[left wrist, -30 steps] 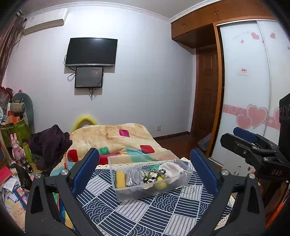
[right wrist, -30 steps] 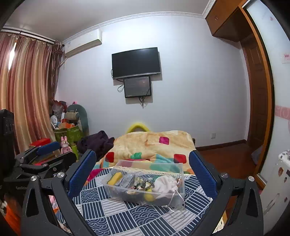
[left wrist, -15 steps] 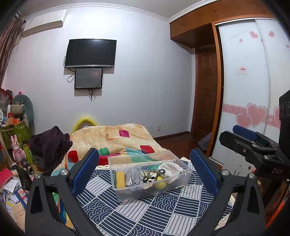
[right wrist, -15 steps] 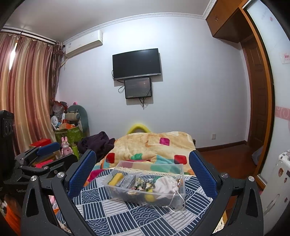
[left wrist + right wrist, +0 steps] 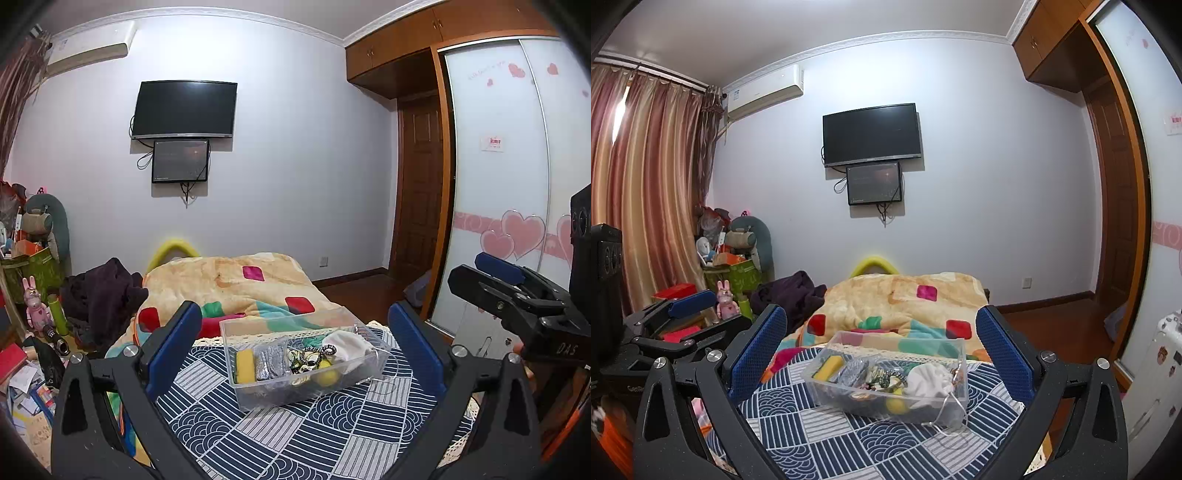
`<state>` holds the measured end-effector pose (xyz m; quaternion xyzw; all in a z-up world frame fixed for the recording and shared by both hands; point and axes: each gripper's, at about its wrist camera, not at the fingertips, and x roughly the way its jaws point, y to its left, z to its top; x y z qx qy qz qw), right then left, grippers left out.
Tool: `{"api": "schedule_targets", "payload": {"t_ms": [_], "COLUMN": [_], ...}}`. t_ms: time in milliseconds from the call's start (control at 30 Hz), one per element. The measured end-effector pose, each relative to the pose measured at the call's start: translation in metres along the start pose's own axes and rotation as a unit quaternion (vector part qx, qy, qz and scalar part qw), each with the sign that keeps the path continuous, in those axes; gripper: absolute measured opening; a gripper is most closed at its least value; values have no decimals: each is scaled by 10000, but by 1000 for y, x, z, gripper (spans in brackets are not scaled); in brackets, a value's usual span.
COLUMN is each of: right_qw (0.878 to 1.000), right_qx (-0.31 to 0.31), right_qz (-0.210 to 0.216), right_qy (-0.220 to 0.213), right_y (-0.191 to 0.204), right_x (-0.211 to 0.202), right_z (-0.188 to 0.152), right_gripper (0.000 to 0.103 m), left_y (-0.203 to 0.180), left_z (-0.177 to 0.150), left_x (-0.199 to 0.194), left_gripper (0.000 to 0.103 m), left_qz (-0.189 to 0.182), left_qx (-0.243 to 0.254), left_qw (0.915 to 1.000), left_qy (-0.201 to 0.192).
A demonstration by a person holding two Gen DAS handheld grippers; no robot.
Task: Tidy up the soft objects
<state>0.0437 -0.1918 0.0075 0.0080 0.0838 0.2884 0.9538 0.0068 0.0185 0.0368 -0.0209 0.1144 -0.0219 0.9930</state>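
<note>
A clear plastic bin [image 5: 266, 391] [image 5: 945, 410] stands on a navy patterned cloth [image 5: 295, 435] [image 5: 849, 439]. It holds a yellow sponge [image 5: 245, 365] [image 5: 827, 367], a silvery pouch [image 5: 269, 363], a white cloth bag [image 5: 345, 349] [image 5: 929, 380], a yellow ball [image 5: 327, 376] and dark hair ties [image 5: 312, 352]. My left gripper [image 5: 293, 354] is open and empty, held back from the bin. My right gripper [image 5: 881, 356] is open and empty too, also short of the bin. Each gripper shows at the side of the other's view.
A bed with an orange patchwork blanket [image 5: 229, 284] lies behind the cloth. Dark clothes [image 5: 103, 295] and cluttered toys [image 5: 33, 295] sit at the left. A wardrobe with heart-print doors [image 5: 498, 184] stands right. A TV [image 5: 184, 109] hangs on the far wall.
Both views have tilted up slightly, so the bin sits a little lower in frame. Both grippers stay open and empty.
</note>
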Motion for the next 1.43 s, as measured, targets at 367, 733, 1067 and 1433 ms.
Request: {"api": "schedule_targets", "payload": {"t_ms": [367,733,1067,1433], "right_qw": [10000,10000,9999,9998], "right_qx": [-7,-3,-4,-35], "right_qz": [3,-53,-166,-169], "right_qy": [3,-6,1,40], "right_y": [1,2,3,4], "right_x": [0,0,1,3], "right_z": [1,1,1,1], "right_gripper": [102,103,103,103], "left_y": [1,-1,0,2], "left_z": [4,3,2,0], "left_x": [0,3,5,5], "left_gripper": [102,102,102,102], "left_qz": [-25,-135,-182,-194], "left_qx": [-16,36,6,-46], "left_qw": [10000,9999,9998,9997], "left_qy": [22,42,84,110]}}
